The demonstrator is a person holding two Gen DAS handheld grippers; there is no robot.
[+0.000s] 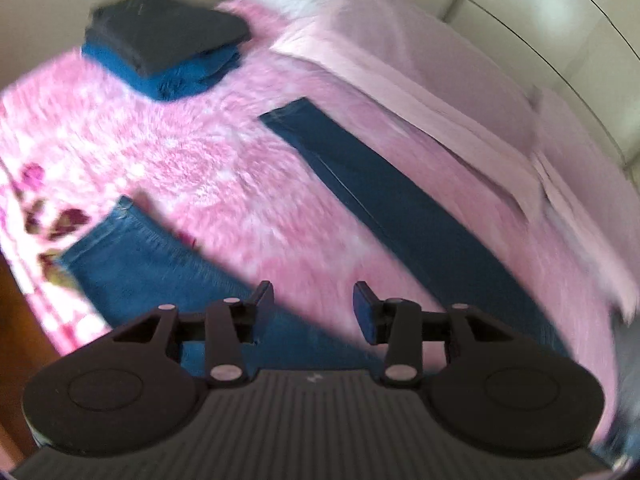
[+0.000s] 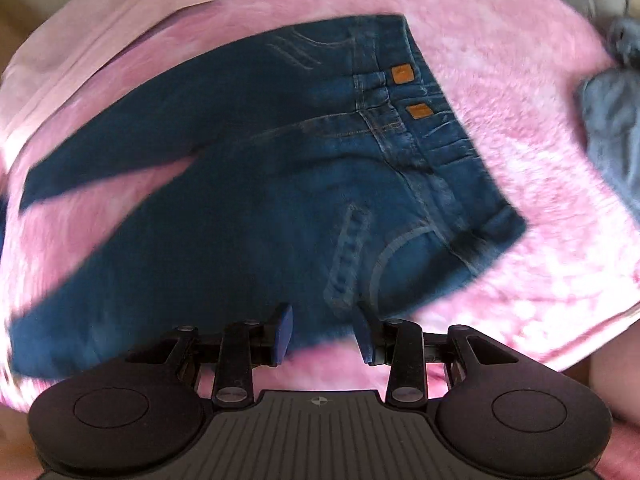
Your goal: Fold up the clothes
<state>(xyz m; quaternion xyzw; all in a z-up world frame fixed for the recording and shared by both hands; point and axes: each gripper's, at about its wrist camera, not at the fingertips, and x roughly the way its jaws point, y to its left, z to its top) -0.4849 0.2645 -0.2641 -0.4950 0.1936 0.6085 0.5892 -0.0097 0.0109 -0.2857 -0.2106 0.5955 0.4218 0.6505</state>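
Jeans: a pair of blue jeans lies spread flat on the pink blanket. In the right wrist view the waistband is at the right, and the two legs go to the left, apart from each other like a V.
Labels: two small brown patches sit on the waistband, one just beside the other.
Legs: in the left wrist view one leg runs from the near right to the far middle, and the other leg goes to the left; the blanket shows between them.
Left gripper: it hovers above the place where the two legs meet. Its fingers are apart and nothing is between them.
Right gripper: it is over the near edge of the jeans, close to the fly and a front pocket. Its fingers are apart too, with nothing between them; whether they touch the cloth I cannot tell, the picture is blurred.
Blanket: a fluffy pink blanket covers the bed, with a flower pattern at its left edge.
Folded pile: a dark grey folded piece lies on top of a blue folded piece, far left on the blanket, well apart from the jeans.
Light pink cloth: it lies along the far right side of the bed, beside the right leg.
Grey garment: it lies crumpled at the right edge of the right wrist view, apart from the waistband.
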